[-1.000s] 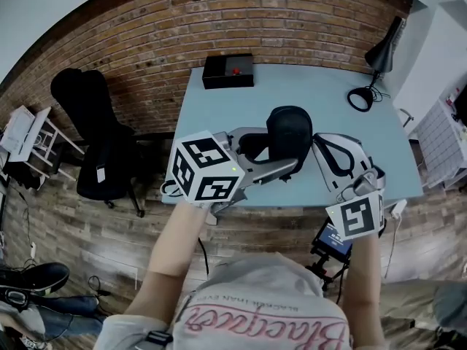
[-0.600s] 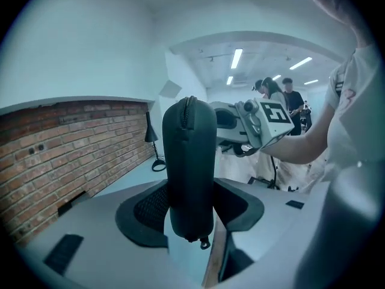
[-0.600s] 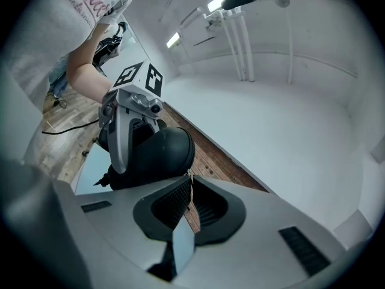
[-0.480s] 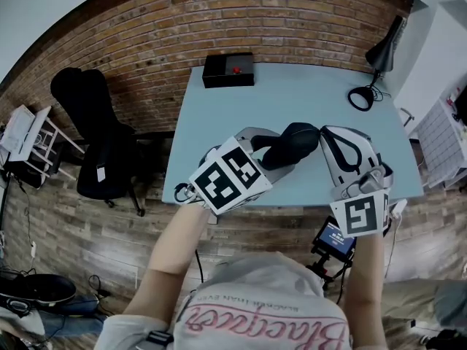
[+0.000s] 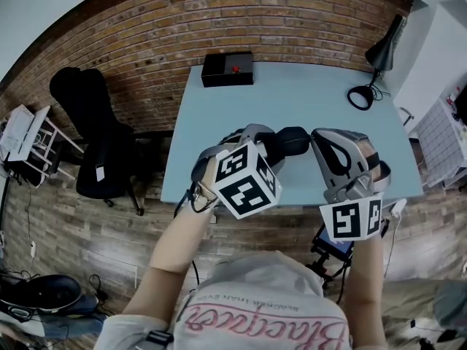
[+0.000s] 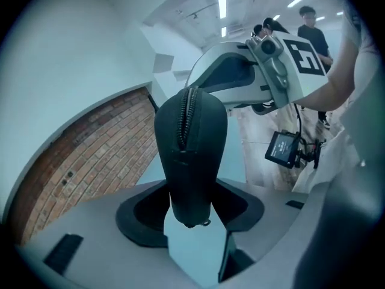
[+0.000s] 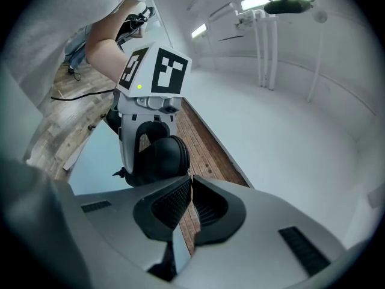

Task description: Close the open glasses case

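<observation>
The black zip-up glasses case [image 5: 290, 141] hangs above the pale blue table [image 5: 306, 93], between my two grippers. My left gripper [image 5: 271, 146] is shut on its left end. In the left gripper view the case [image 6: 189, 155] stands up between the jaws with its zipper line facing me. My right gripper [image 5: 315, 143] sits at the case's right end. In the right gripper view its jaws [image 7: 187, 188] meet at the tips, right against the case [image 7: 161, 158]. Whether anything thin is pinched there is hidden.
A black box [image 5: 228, 70] with a red button sits at the table's far left corner. A black desk lamp [image 5: 379, 57] stands at the far right. A black chair [image 5: 95, 137] is to the left of the table, on the wood floor.
The left gripper has lifted the case off the table and rolled it from upright to lying sideways. The right gripper has come in against its right end.
</observation>
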Demonstrator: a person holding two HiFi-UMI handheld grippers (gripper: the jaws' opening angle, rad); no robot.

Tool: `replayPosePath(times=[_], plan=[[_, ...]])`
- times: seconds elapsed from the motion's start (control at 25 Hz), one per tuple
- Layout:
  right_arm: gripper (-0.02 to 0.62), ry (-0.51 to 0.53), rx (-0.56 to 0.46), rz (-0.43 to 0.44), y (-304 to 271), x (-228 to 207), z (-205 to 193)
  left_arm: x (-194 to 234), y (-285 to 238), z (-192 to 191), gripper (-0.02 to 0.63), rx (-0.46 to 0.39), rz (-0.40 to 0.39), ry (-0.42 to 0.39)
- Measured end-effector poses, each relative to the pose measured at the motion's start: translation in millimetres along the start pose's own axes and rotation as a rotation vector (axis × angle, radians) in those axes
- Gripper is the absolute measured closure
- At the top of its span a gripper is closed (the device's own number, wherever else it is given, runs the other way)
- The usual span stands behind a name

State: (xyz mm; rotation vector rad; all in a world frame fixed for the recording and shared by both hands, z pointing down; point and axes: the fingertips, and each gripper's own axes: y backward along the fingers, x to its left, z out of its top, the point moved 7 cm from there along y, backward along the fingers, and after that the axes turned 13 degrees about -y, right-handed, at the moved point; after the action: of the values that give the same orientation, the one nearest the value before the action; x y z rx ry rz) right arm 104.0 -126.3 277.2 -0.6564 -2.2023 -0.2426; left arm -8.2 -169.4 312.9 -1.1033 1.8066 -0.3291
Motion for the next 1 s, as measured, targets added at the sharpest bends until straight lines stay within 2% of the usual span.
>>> replayPosePath(times=[0.08,0.2,0.28,0.48,0.68,0.8,1.0], plan=[[0.572,-0.056,-0.026,-0.024,1,-3,2,4,5,2,0.379,-0.040,0.084,-0.030],[0.577,-0.160,-0.069,-0.052,6,-14,6,8,16,6,0.373,-0.187,0.219,-0.065],[0.577,-0.207,-0.083,-0.063,8,-20,6,8,23,7,0.373,-0.279,0.275,-0.066],[0.577,-0.280,-0.089,-0.052,8,-23,4,8,39,15,0.373,-0.472,0.307,-0.041],[0.577,-0.315,-0.102,-0.035,6,-19,2,7,48,18,0.371,-0.584,0.298,-0.056],[0.577,-0.299,-0.071,-0.031,6,-15,-4,5,53,18,0.367,-0.585,0.266,-0.062],[0.577,-0.162,0.001,-0.051,6,1,-17,0,46,19,0.376,-0.403,0.129,-0.099]])
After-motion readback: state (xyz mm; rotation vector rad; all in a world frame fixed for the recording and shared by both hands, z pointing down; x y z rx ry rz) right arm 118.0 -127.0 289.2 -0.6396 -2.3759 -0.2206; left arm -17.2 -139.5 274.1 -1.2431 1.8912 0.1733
